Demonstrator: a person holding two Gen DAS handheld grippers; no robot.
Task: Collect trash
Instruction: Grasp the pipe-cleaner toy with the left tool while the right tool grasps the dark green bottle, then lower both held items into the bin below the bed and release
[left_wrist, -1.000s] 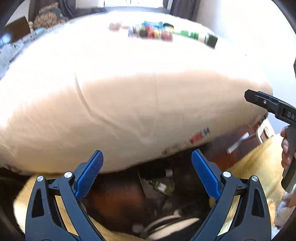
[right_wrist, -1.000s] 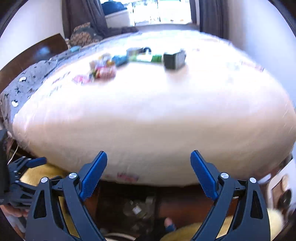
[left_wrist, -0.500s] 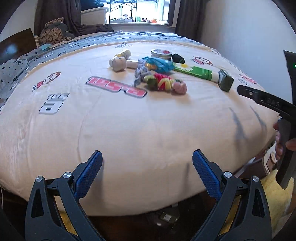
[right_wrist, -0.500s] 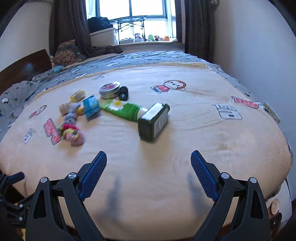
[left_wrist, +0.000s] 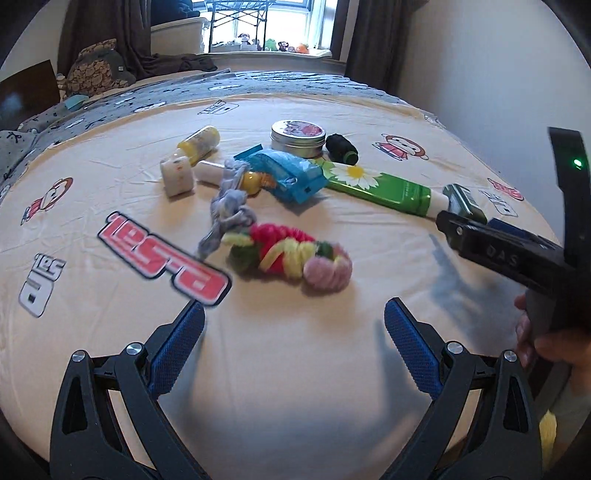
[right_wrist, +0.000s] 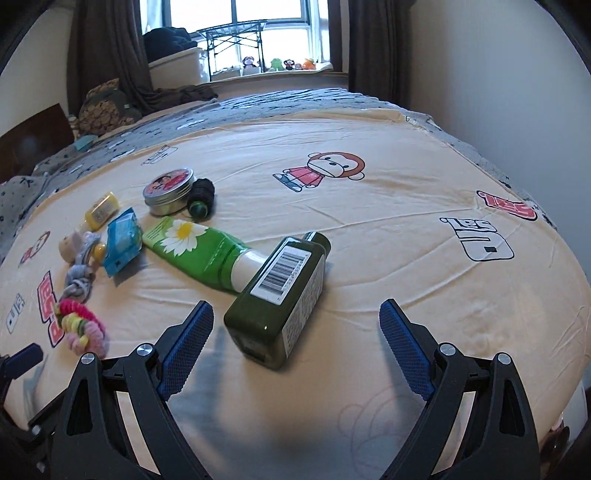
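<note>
Approach over the littered bed, nothing picked yet.
Right gripper (right_wrist: 295, 332) gapes wide and empty; next, seemingly, straddle the dark green bottle (right_wrist: 280, 295) at lower centre.

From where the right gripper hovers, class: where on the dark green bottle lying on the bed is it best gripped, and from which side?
Grip the dark green bottle across its two long flat sides, at mid-body, probably coming down from above. It lies flat, barcode up, base toward the open right gripper. Its cap end touches the green tube, so stay clear of that end.
</note>
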